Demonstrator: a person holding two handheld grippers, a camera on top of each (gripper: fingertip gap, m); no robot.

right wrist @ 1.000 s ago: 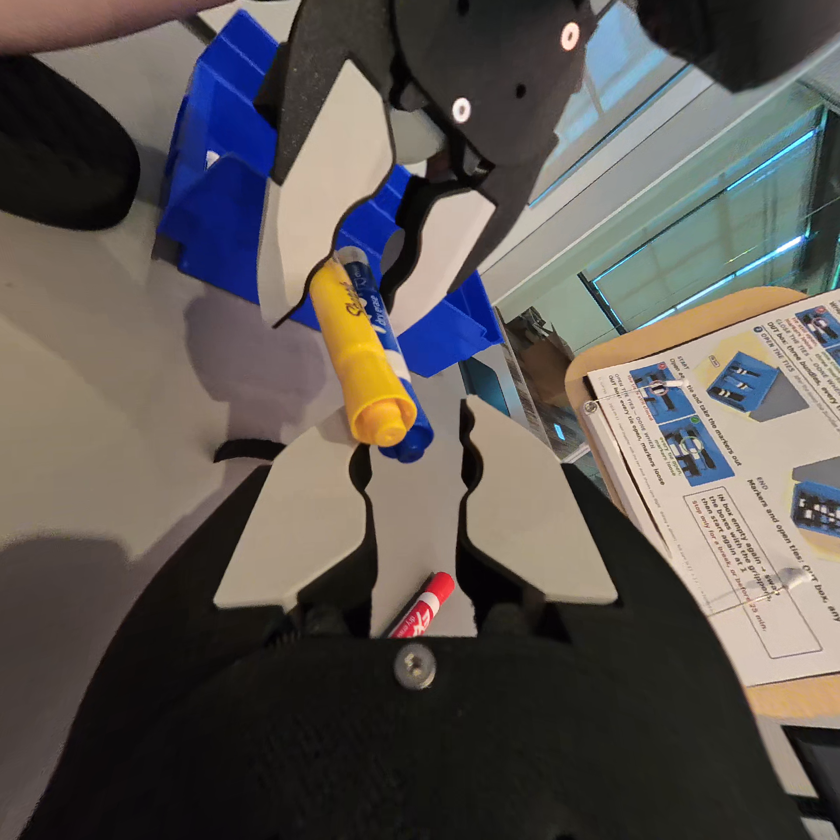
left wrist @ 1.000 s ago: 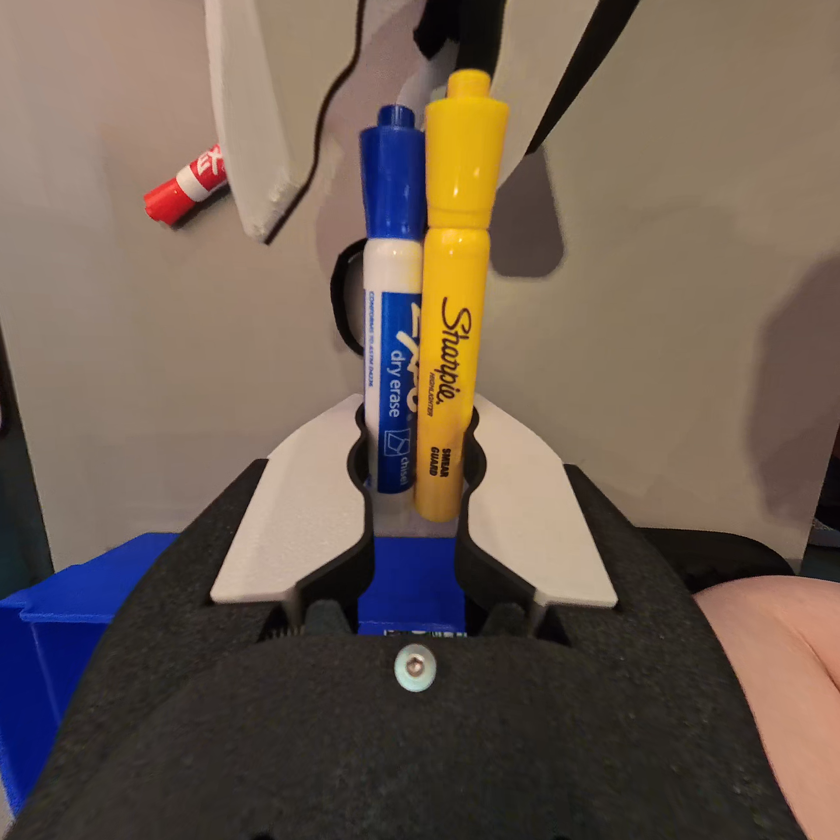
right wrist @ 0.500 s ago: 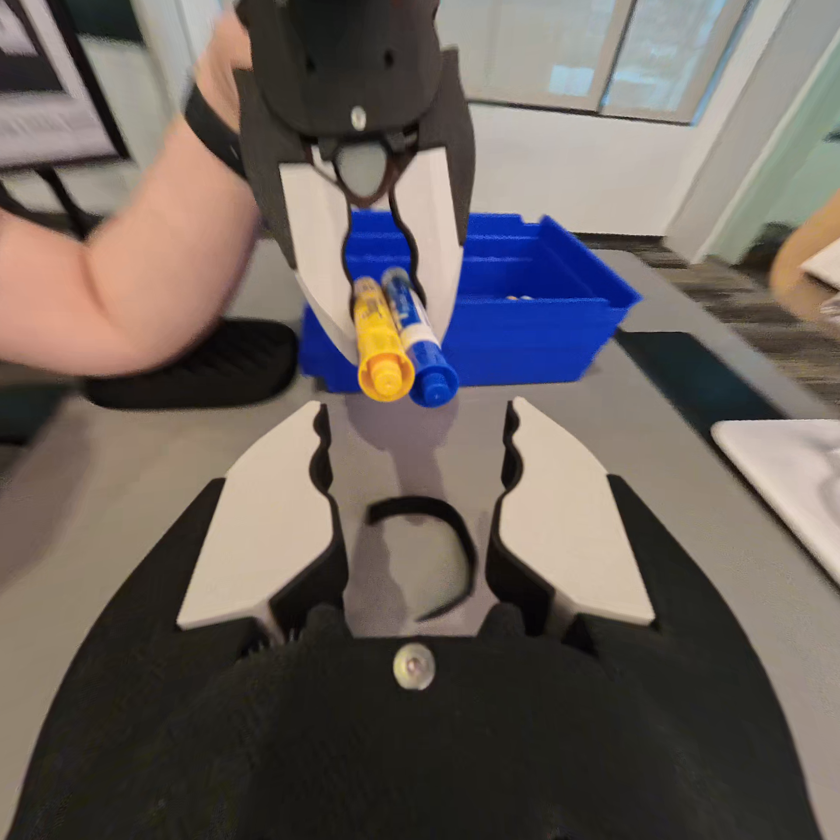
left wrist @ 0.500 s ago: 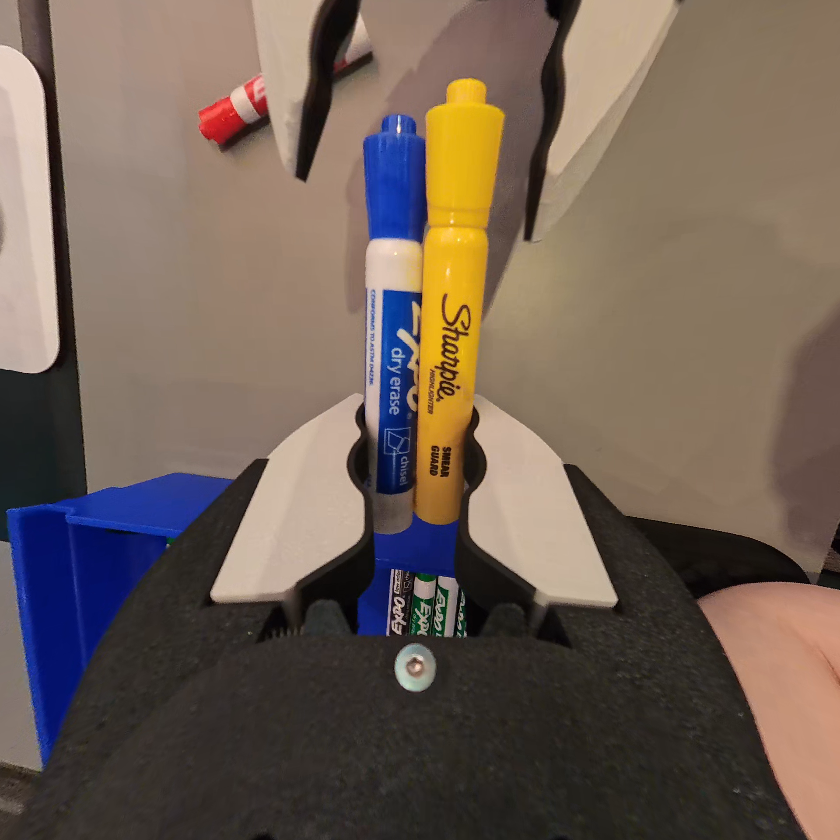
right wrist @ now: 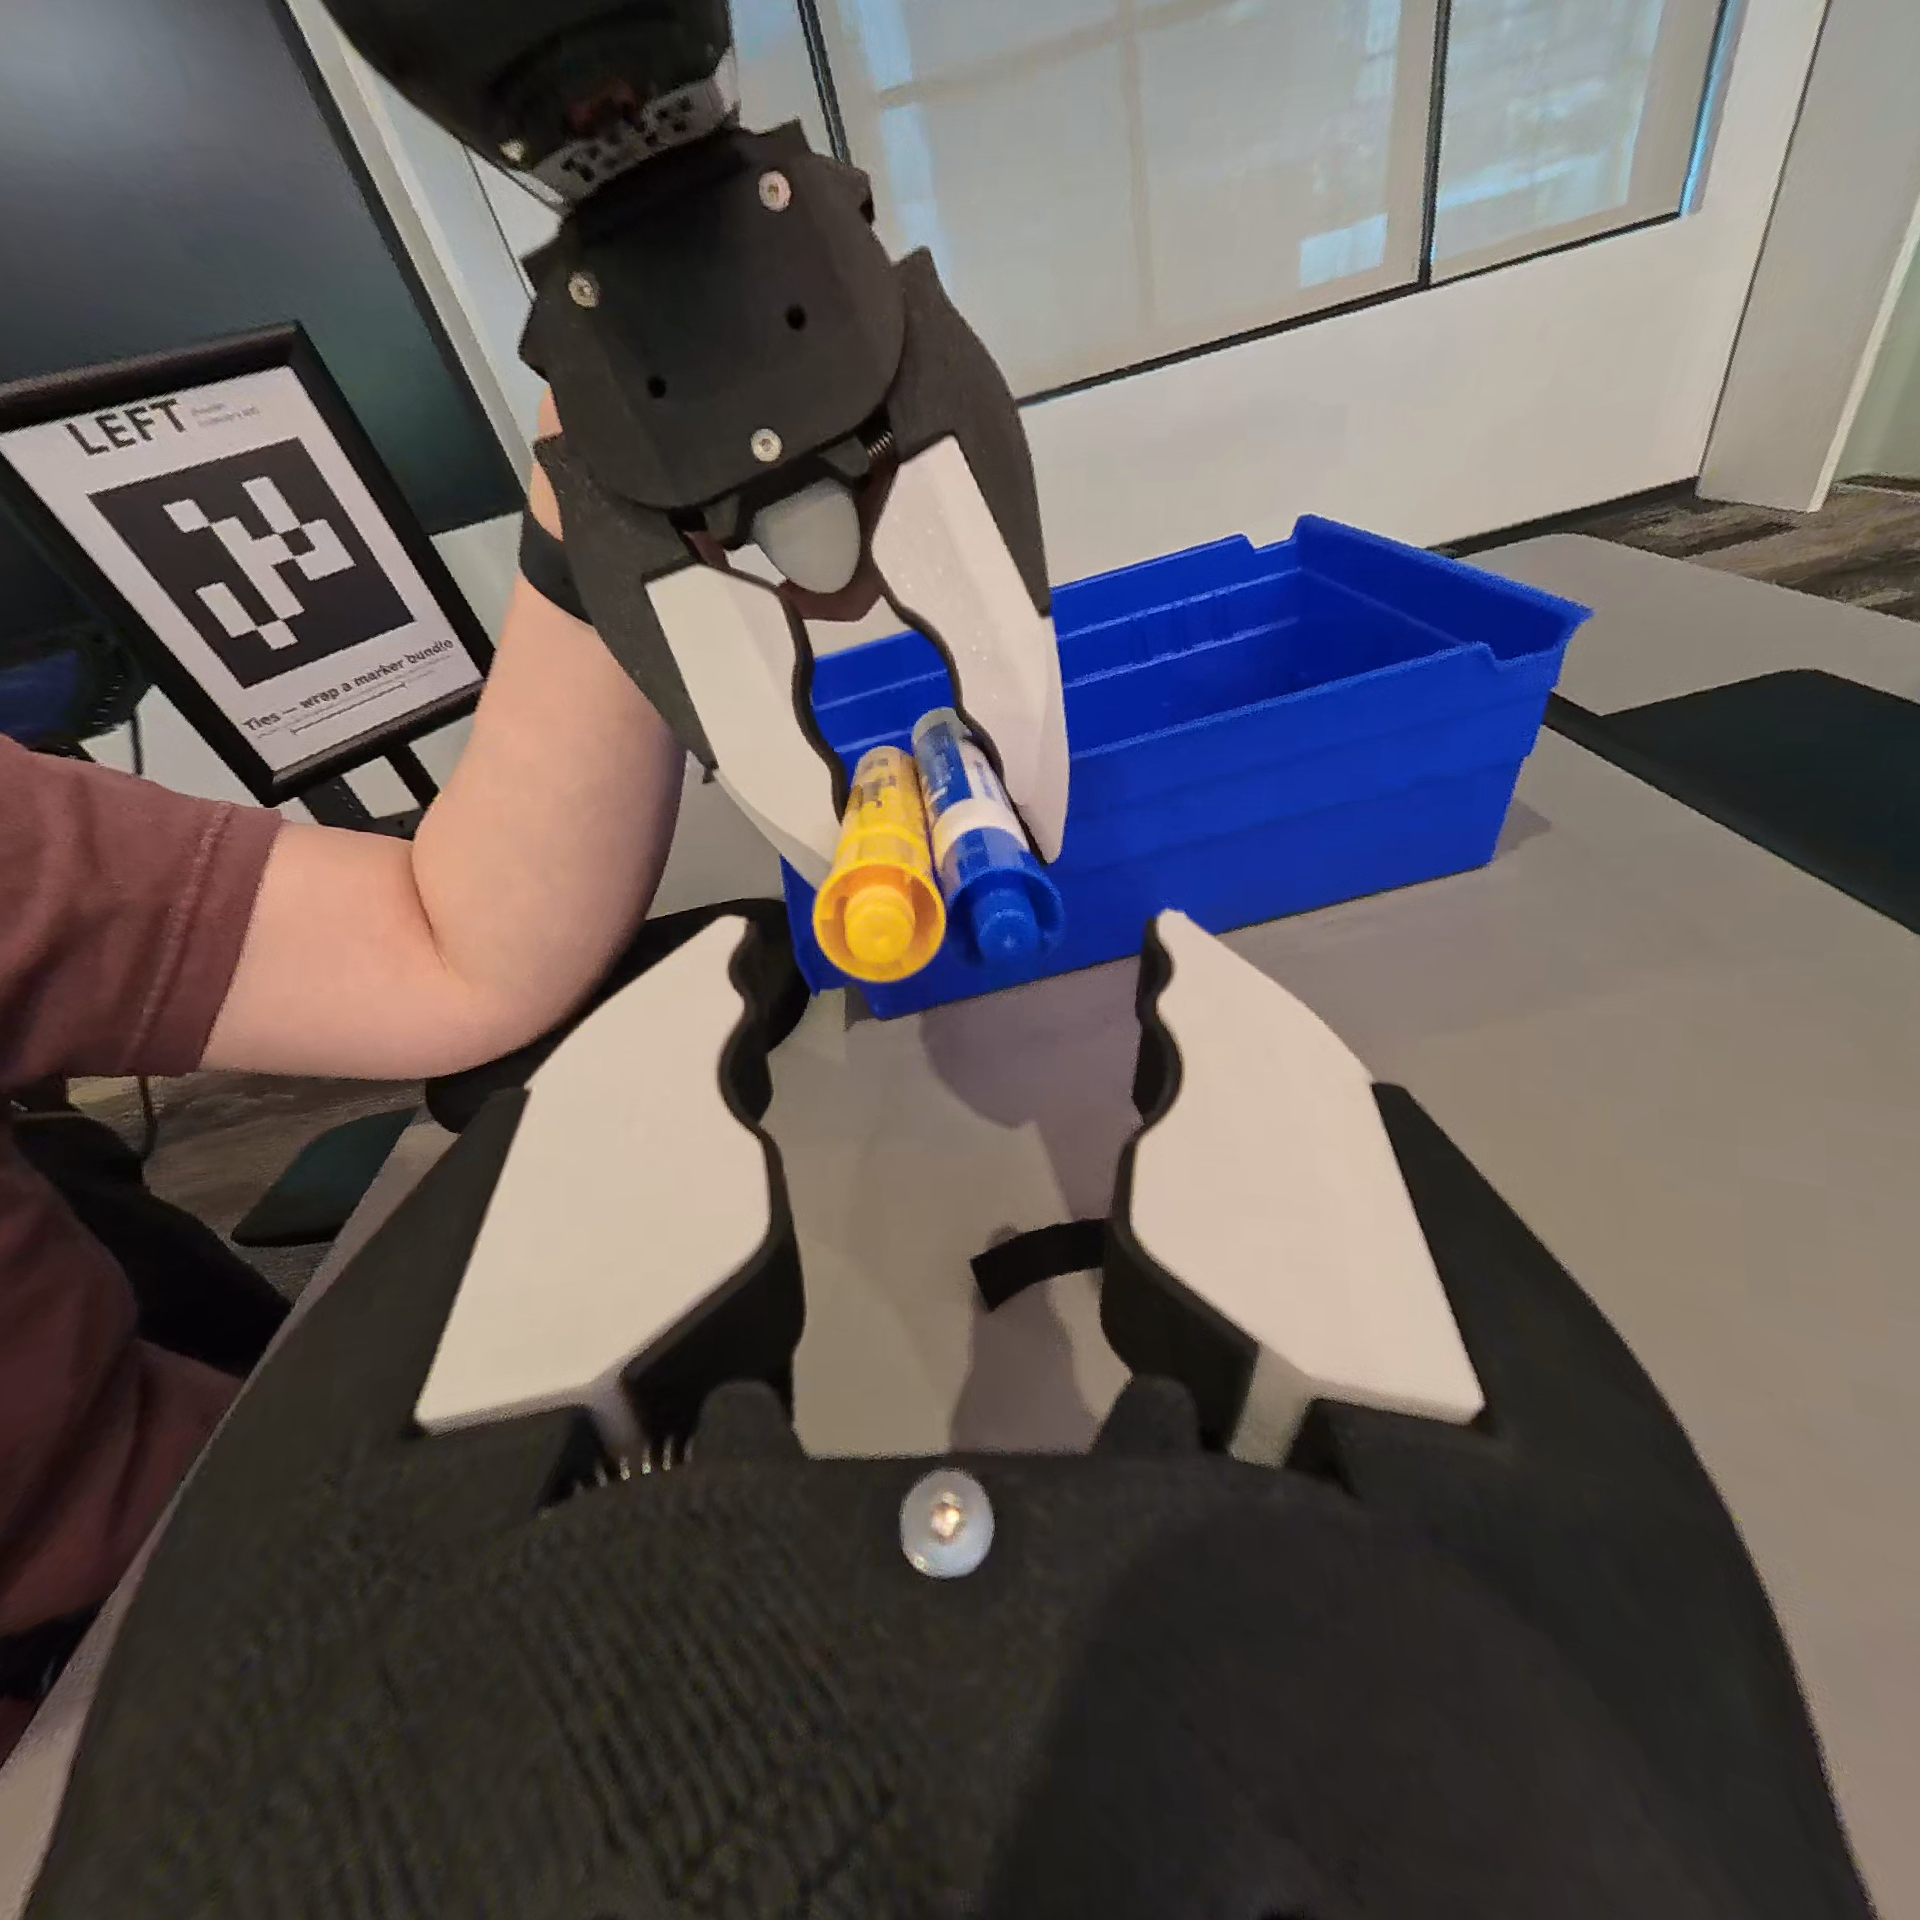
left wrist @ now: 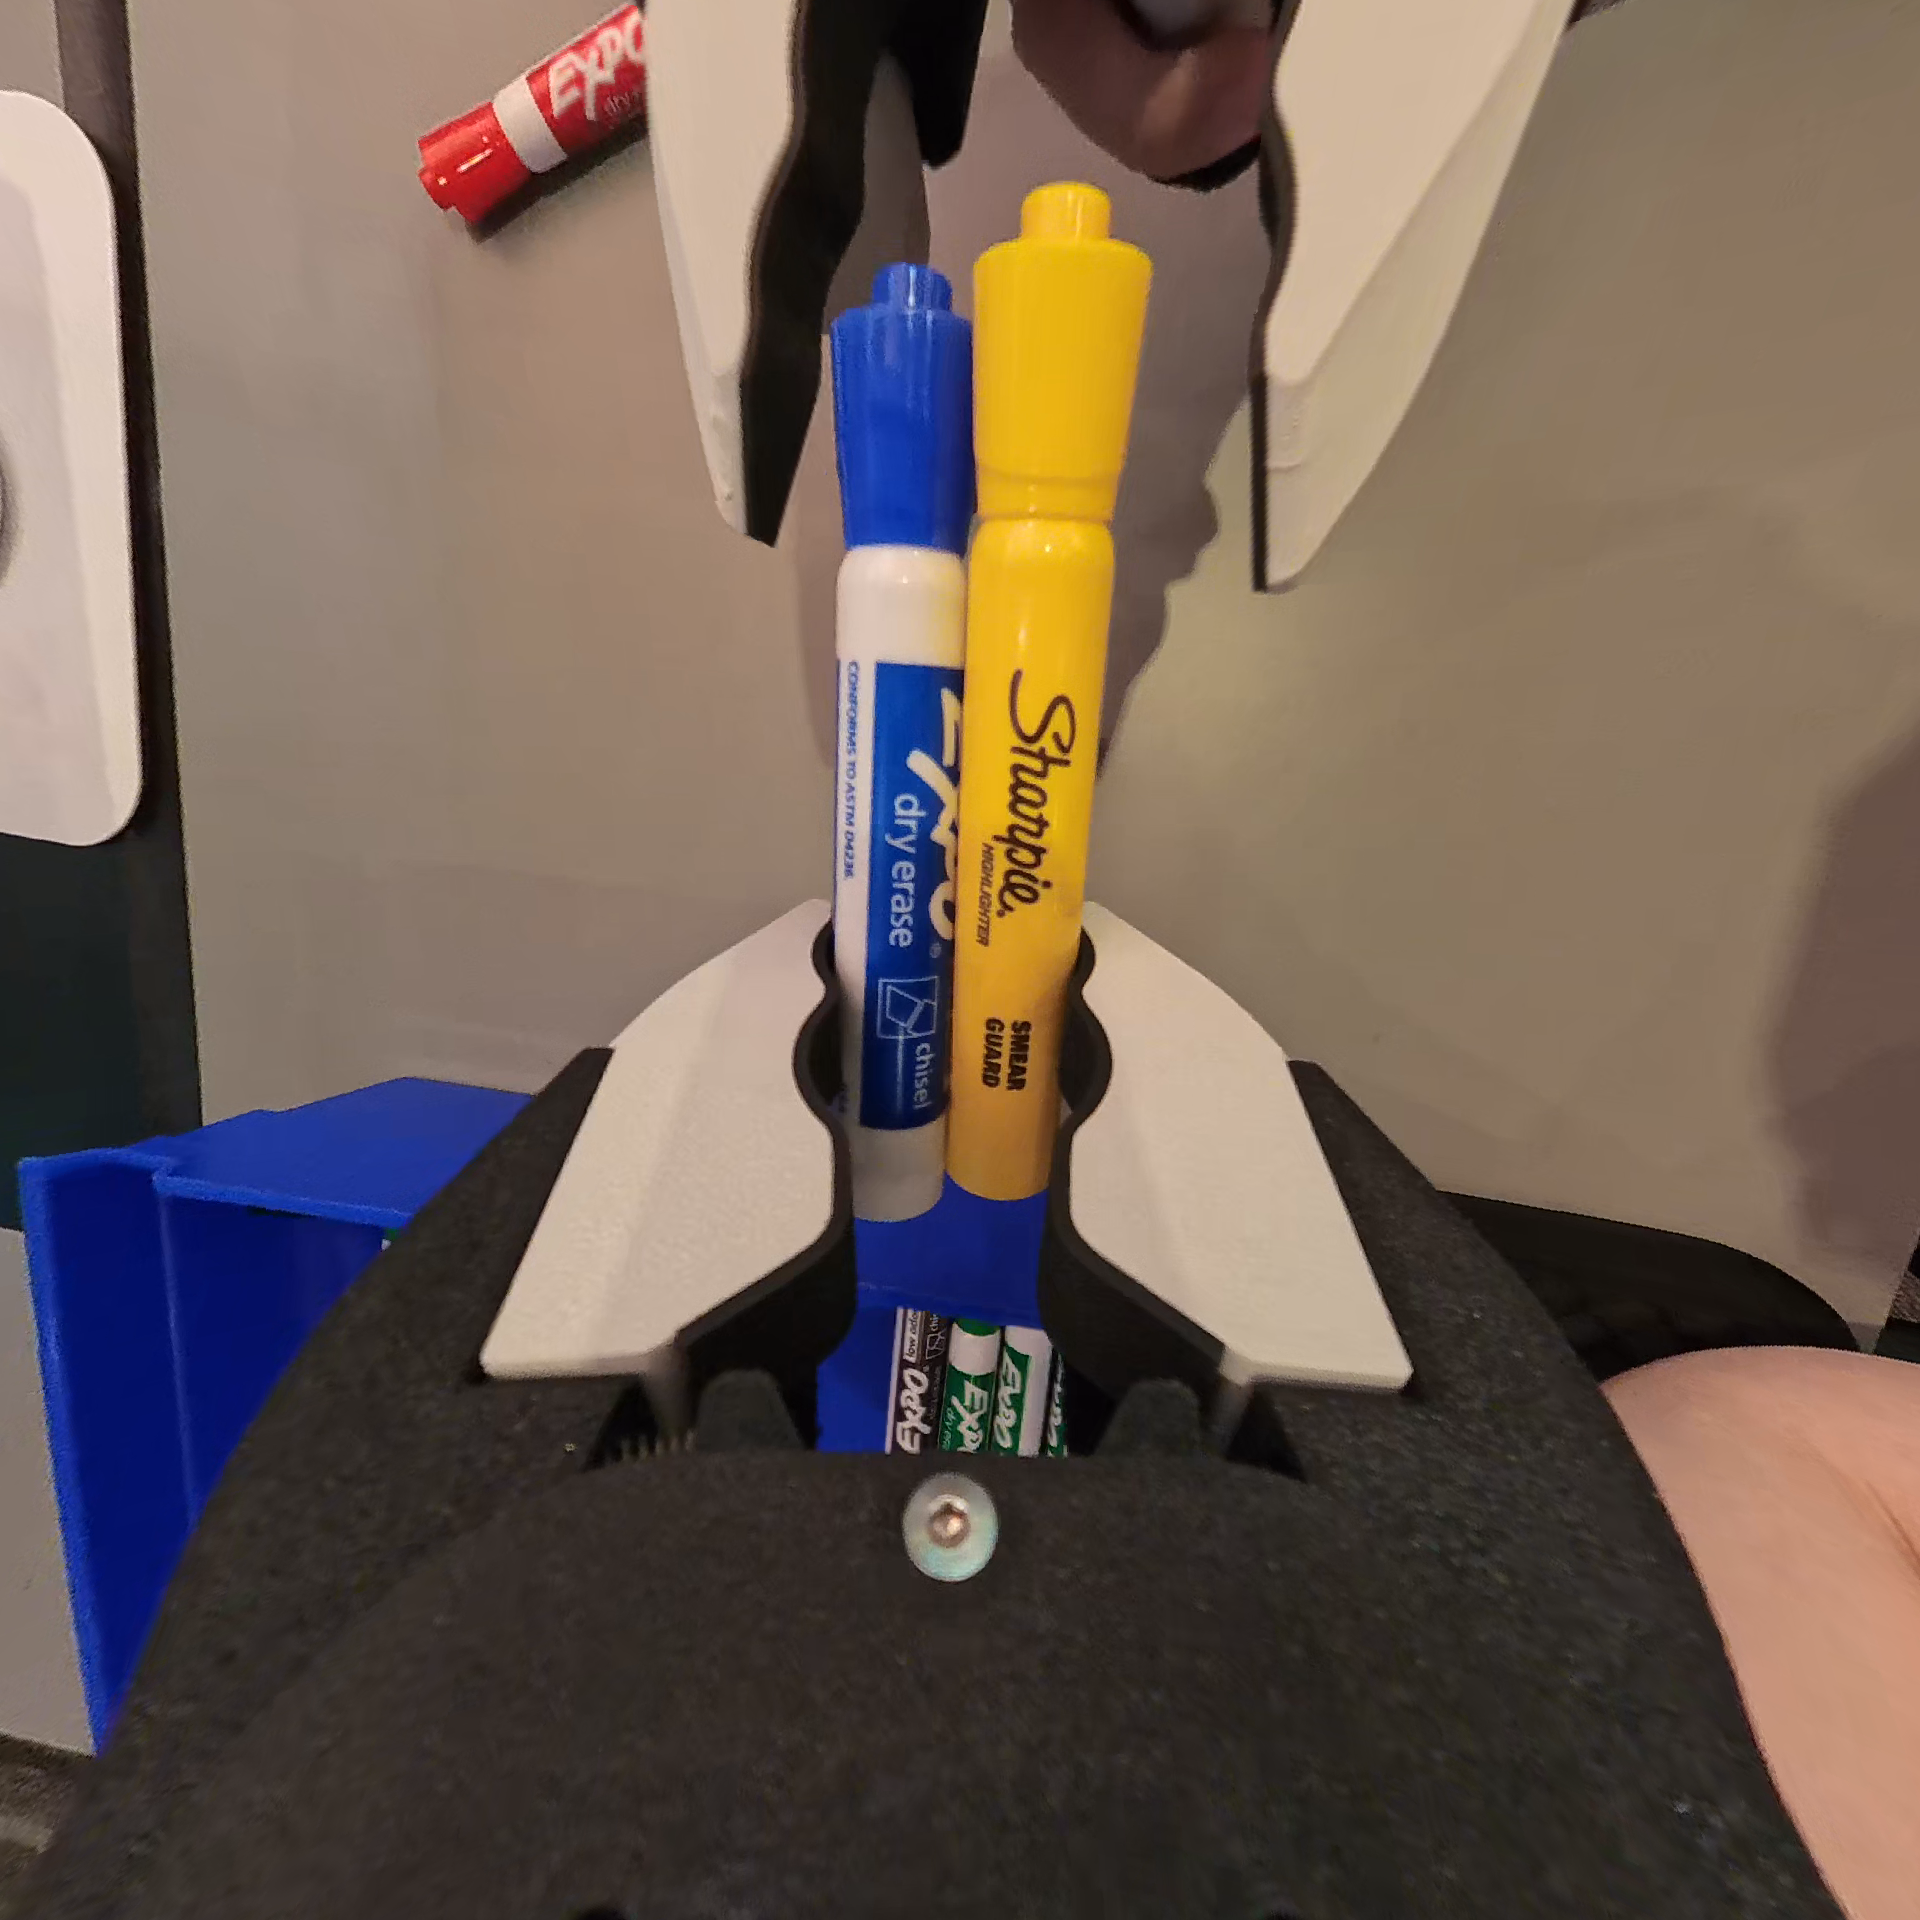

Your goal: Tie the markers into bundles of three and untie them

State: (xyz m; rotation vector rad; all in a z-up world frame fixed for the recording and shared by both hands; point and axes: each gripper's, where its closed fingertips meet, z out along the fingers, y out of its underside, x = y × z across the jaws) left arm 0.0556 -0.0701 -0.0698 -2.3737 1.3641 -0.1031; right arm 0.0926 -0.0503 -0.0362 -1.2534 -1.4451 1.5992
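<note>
The left gripper [left wrist: 951, 1049] clamps two markers side by side near their bases, a blue one [left wrist: 899, 717] and a yellow one [left wrist: 1039, 707], caps pointing away toward the right gripper [right wrist: 951, 1049]. That gripper is spread wide and empty, and over the last second it has swung round from an oblique angle to face the caps squarely and close; its fingers [left wrist: 727, 312] now flank the cap ends without touching. That looks like a handover or a steadying grasp on the pair, which is one marker short of three. The black tie [right wrist: 1034, 1257] lies loose on the table [right wrist: 1558, 1091] under the right gripper. Farther off, the red marker [left wrist: 530, 114] rests alone on the table, and the blue bin [right wrist: 1351, 748] holds more markers.
</note>
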